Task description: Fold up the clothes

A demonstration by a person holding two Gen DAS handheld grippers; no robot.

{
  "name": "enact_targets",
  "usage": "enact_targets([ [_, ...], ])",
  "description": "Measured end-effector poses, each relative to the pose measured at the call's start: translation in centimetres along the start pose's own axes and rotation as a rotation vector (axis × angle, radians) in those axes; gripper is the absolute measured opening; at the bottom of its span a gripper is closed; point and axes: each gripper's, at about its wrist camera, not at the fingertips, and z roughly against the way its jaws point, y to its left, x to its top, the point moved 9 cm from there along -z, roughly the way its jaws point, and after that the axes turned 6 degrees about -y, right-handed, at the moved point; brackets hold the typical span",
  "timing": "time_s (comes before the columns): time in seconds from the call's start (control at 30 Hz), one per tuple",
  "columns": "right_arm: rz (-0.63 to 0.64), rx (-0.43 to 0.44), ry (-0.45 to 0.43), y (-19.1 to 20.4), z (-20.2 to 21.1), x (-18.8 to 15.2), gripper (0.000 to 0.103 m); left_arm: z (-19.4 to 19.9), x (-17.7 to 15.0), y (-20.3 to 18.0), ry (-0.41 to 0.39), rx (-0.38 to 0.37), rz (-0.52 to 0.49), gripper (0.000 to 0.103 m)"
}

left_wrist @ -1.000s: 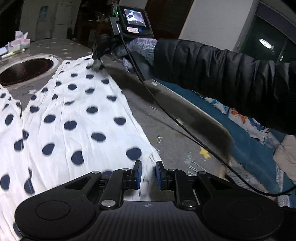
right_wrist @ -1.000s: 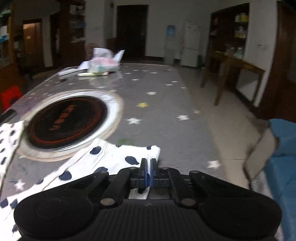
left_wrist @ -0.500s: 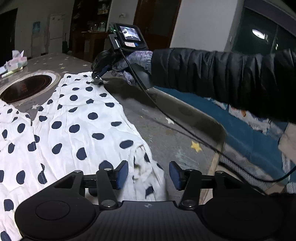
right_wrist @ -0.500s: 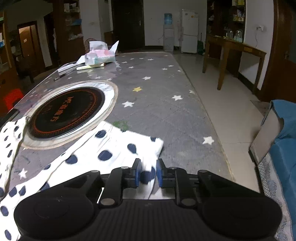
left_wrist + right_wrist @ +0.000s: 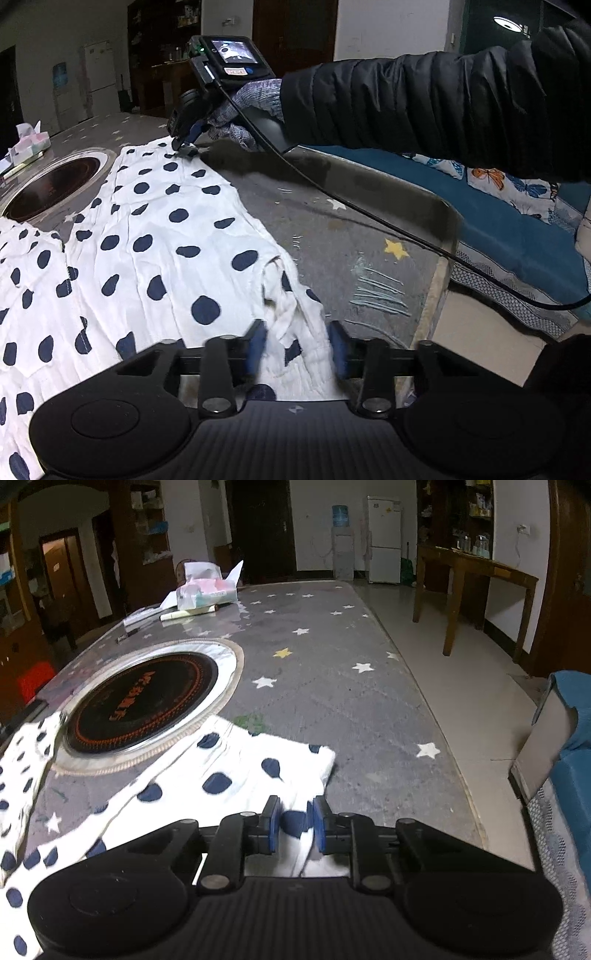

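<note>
A white garment with navy polka dots (image 5: 155, 236) lies spread flat on the grey star-patterned table (image 5: 332, 221). My left gripper (image 5: 297, 347) is open, its blue pads (image 5: 258, 341) on either side of the garment's near corner. My right gripper (image 5: 294, 825) is open just above the garment's far corner (image 5: 258, 771), with cloth between its pads. In the left wrist view the right gripper (image 5: 184, 146) shows at the far corner, held by a gloved hand with a black sleeve (image 5: 424, 110).
A round black induction plate (image 5: 140, 701) is set into the table beside the garment. A tissue pack (image 5: 207, 590) and papers lie at the far end. The table's right edge (image 5: 443, 258) borders a blue bed (image 5: 517, 229). A wooden side table (image 5: 476, 576) stands on the floor.
Both grippers have opened and let go of the garment's corners. The cloth now lies flat on the table, and both grippers have drawn back a little.
</note>
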Motion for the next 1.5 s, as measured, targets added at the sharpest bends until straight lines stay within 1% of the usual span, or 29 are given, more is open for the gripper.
enact_targets([
  [0.03,-0.01,0.0,-0.002,-0.1,-0.2,0.1,0.019,0.0,0.0,0.1,0.002,-0.006,0.013,0.02],
  [0.13,-0.018,-0.003,-0.007,-0.1,-0.7,0.4,0.019,-0.1,0.1,0.3,0.002,-0.02,0.037,0.014],
  [0.3,-0.058,-0.025,-0.026,-0.4,-1.5,0.9,0.02,0.4,0.5,0.5,-0.021,-0.043,0.079,0.012],
  [0.4,-0.031,-0.037,-0.029,-0.2,-1.8,0.9,0.02,0.5,0.7,0.8,-0.031,-0.057,0.117,0.011],
  [0.43,-0.019,-0.043,-0.026,-0.1,-1.8,0.9,0.015,0.6,0.8,0.9,-0.036,-0.062,0.13,0.01],
  [0.47,-0.007,-0.049,-0.023,0.0,-1.9,0.9,0.005,0.7,1.0,1.0,-0.042,-0.068,0.142,0.01],
  [0.6,-0.031,-0.051,-0.021,-0.1,-1.4,1.7,0.003,2.1,1.5,1.5,-0.089,-0.07,0.184,0.01],
  [0.7,-0.042,-0.049,-0.02,0.4,-0.7,3.0,0.003,3.9,1.8,2.6,-0.137,-0.061,0.249,0.009],
  [0.8,-0.029,-0.036,-0.033,1.9,0.1,4.8,0.003,6.0,1.8,3.9,-0.187,-0.045,0.32,0.009],
  [0.93,-0.035,0.003,-0.053,5.5,1.0,7.5,0.003,8.9,1.2,5.6,-0.245,-0.011,0.401,0.009],
  [1.13,0.024,0.066,-0.079,13.1,1.3,10.7,0.003,13.5,-0.5,8.3,-0.335,0.049,0.522,0.009],
  [1.33,0.083,0.124,-0.081,20.8,0.0,11.7,0.003,16.4,-2.9,10.9,-0.39,0.112,0.643,0.009],
  [1.5,0.133,0.175,-0.08,27.5,-1.2,12.4,0.003,18.2,-4.8,12.4,-0.409,0.147,0.72,0.009],
])
